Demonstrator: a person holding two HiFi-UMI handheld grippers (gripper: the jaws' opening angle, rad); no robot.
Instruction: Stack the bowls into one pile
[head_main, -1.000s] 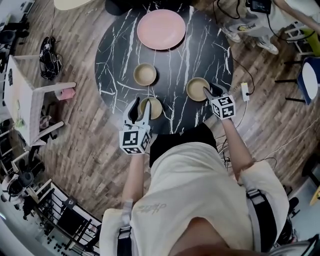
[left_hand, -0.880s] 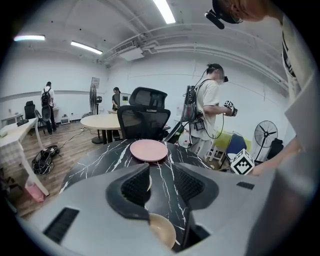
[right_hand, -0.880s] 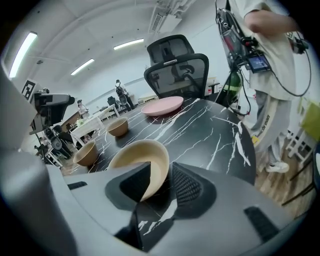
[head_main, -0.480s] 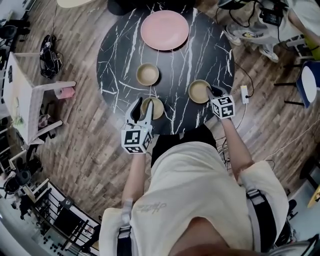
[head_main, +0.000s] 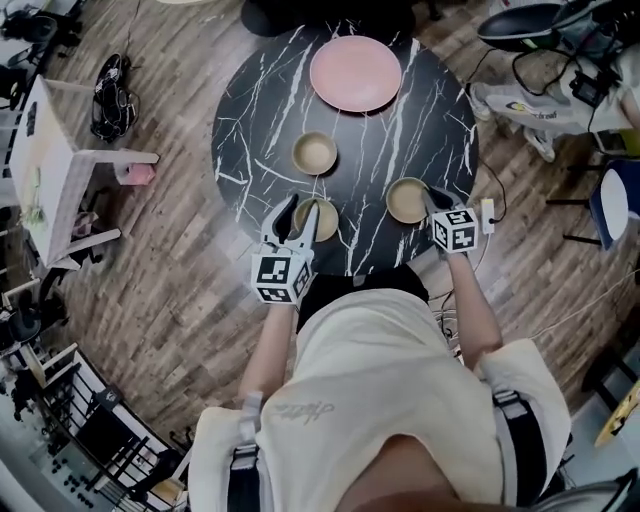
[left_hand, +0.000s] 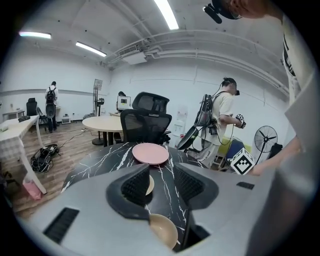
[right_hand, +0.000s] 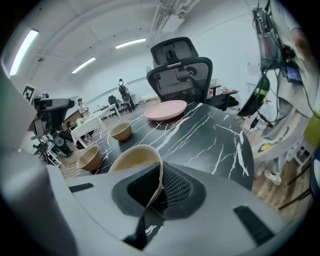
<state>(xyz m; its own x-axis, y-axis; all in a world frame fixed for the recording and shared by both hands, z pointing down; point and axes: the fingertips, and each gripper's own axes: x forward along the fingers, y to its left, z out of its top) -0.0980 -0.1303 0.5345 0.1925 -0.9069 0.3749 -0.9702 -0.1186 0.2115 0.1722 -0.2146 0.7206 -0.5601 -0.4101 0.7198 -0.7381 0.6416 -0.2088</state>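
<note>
Three tan bowls stand on the round black marble table (head_main: 250, 130). My right gripper (head_main: 432, 200) is at the near right bowl (head_main: 406, 200). Its jaws have just been closing and now pinch that bowl's (right_hand: 131, 159) thin rim, so my right gripper (right_hand: 159, 187) is shut on it. My left gripper (head_main: 292, 218) stands open over the near left bowl (head_main: 318, 220), one finger on each side of its left rim. In the left gripper view that bowl (left_hand: 162, 230) lies low between the open jaws of my left gripper (left_hand: 162, 185). The third bowl (head_main: 315, 153) sits farther back, alone.
A pink plate (head_main: 355, 73) lies at the table's far side, also the pink plate (right_hand: 166, 110) in the right gripper view. A black office chair (right_hand: 180, 70) stands behind the table. A white side table (head_main: 60, 170) is at the left, and cables lie on the floor to the right.
The right gripper's jaws have closed onto the right bowl's rim. Both hands stay where they were; the head camera has shifted, so the table sits lower and to the right.
</note>
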